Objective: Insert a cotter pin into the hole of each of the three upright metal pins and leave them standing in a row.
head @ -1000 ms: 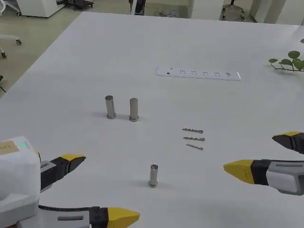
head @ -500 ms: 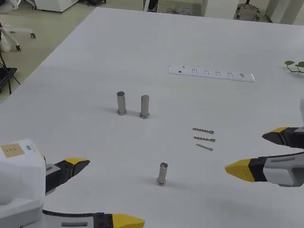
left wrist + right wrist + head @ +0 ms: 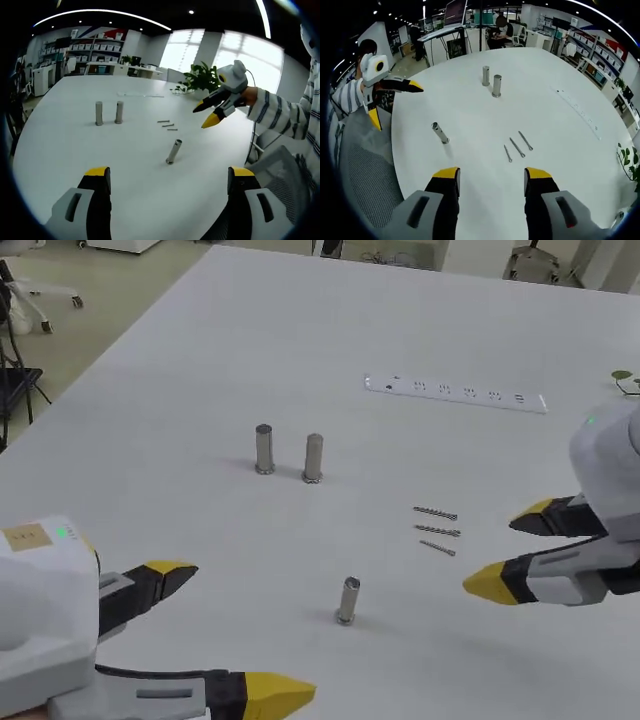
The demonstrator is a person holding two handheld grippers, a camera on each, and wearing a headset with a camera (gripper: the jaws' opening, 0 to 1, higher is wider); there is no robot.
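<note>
Left gripper (image 3: 245, 632): jaws wide apart, holding nothing. Right gripper (image 3: 492, 554): also open and empty, close to the three cotter pins (image 3: 438, 530), which lie side by side on the table (image 3: 180, 370). Two metal pins (image 3: 264, 448) stand close together further back. The third pin (image 3: 347, 600) stands alone, nearer, between the grippers.

Risks: the cotter pins are thin and lie flat, so the jaws may slip off one or scatter its neighbours. The lone pin looks easy to topple if nudged unsupported.
</note>
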